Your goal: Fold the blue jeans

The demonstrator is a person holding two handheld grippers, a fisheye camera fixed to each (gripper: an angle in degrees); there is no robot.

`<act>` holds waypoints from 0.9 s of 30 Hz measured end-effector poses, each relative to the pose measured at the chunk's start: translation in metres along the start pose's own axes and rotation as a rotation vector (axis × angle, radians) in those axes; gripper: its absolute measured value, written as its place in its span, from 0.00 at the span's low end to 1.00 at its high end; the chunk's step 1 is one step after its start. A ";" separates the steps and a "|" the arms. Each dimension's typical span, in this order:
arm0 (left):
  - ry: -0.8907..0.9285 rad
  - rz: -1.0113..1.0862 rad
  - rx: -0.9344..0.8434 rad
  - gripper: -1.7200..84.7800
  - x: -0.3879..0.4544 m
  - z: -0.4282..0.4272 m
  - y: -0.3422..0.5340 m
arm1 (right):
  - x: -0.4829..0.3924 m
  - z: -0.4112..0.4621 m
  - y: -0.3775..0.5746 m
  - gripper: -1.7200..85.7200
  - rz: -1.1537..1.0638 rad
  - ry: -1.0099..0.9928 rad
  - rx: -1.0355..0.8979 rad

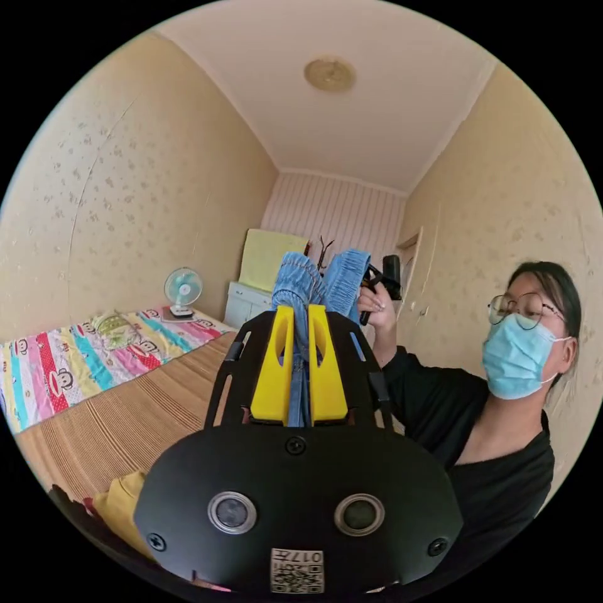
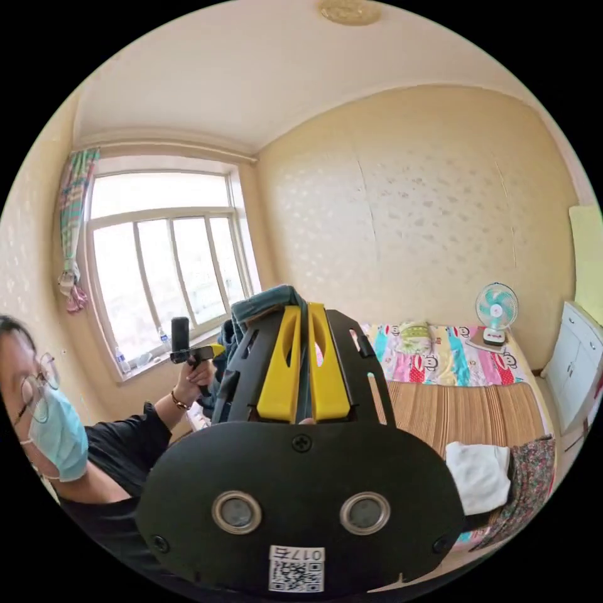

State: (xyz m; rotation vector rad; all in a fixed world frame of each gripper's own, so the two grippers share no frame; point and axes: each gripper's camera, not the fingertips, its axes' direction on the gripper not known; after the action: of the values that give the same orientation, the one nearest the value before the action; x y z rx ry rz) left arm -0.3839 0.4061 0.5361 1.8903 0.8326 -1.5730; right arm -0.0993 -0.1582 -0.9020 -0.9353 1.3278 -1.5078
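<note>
jeans: held up over the bed
left gripper: clenched on denim
right gripper: clenched on denim
advice: keep both grips level, lower evenly

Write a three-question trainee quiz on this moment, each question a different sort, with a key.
1. True or false: the left hand-held gripper has denim between its jaws.
2. What stands at the far end of the bed? A) a lamp B) a small fan C) a clock
3. Fill in: the blue jeans are held ____ the bed, not lying on it.

Key: 1 true; 2 B; 3 above. The right hand-held gripper also pinches denim.
</note>
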 end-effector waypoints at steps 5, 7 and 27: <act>-0.262 -0.103 -0.105 0.11 -0.202 0.088 -0.173 | 0.150 0.226 -0.153 0.09 0.003 0.366 -0.232; -0.465 -0.266 -0.167 0.17 -0.303 0.093 -0.227 | 0.186 0.261 -0.183 0.14 0.018 0.566 -0.243; -0.249 -0.695 -0.504 0.17 -0.271 0.018 0.373 | 0.272 0.326 0.408 0.14 0.293 -0.068 -0.835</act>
State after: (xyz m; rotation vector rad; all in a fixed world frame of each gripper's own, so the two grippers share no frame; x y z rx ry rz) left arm -0.1512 0.1131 0.8058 1.0669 1.6944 -1.6992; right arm 0.1772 -0.5303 -1.2659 -1.2032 1.9871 -0.6660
